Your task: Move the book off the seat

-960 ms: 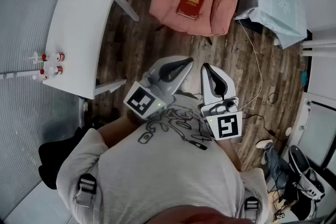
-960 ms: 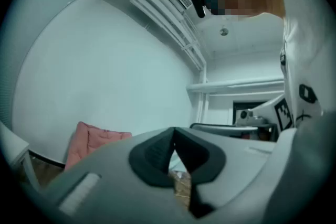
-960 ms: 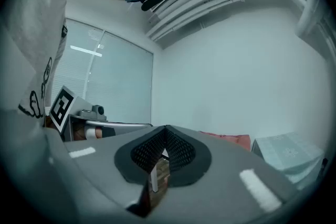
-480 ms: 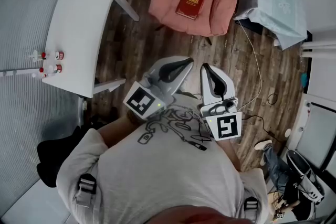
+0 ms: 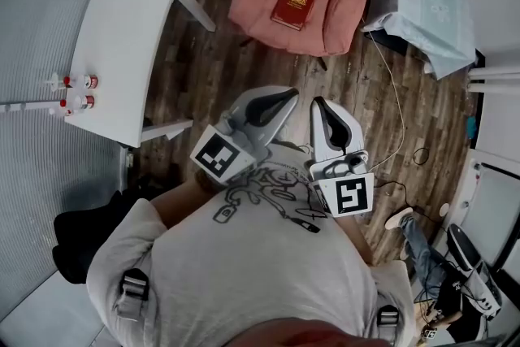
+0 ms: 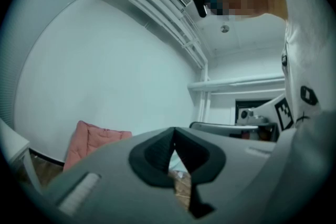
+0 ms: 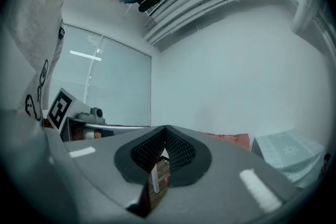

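Well short of the book [image 5: 294,4], left gripper [image 5: 291,95] and right gripper [image 5: 318,102]: jaws clenched (empty).

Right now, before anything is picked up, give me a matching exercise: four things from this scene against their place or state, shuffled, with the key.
Things:
1. book
2. small bottles
3. left gripper
4. pale blue cloth

Place or state:
A. shut, empty
B. at the white table edge
C. lying on the pink seat
D. draped beside that seat

Pairs: 1-C, 2-B, 3-A, 4-D
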`<state>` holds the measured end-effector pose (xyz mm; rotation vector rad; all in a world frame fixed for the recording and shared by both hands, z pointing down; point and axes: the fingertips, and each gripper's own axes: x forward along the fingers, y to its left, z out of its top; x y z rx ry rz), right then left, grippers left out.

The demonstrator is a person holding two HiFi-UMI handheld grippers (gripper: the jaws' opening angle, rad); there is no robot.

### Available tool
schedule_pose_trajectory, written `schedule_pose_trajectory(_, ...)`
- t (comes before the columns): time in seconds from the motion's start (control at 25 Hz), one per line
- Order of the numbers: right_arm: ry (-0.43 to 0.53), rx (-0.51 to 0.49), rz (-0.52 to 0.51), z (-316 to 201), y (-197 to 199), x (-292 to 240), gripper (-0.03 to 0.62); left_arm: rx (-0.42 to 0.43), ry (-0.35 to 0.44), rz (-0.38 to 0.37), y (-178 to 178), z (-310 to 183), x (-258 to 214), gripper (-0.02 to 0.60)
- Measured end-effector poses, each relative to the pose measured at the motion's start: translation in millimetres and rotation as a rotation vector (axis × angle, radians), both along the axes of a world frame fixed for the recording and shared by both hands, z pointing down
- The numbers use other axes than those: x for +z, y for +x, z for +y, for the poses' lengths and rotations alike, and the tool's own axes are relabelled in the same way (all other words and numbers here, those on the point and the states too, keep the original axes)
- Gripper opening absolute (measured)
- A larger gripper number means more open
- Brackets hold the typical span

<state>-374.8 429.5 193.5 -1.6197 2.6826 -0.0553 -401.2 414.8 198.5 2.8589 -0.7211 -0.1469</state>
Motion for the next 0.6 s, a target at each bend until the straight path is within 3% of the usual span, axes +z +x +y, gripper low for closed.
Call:
schedule_pose_trajectory(0.36,-0.001,-0.04,-0.004,18,20,1,0.006,-0.027,0.002,0.006,25,18,-2,0.002)
schedule_pose_trajectory(0.6,-0.005,-0.043,-0.011,18,25,5,0.006,-0.041,-0.005,-0.015,23,18,2,0.002)
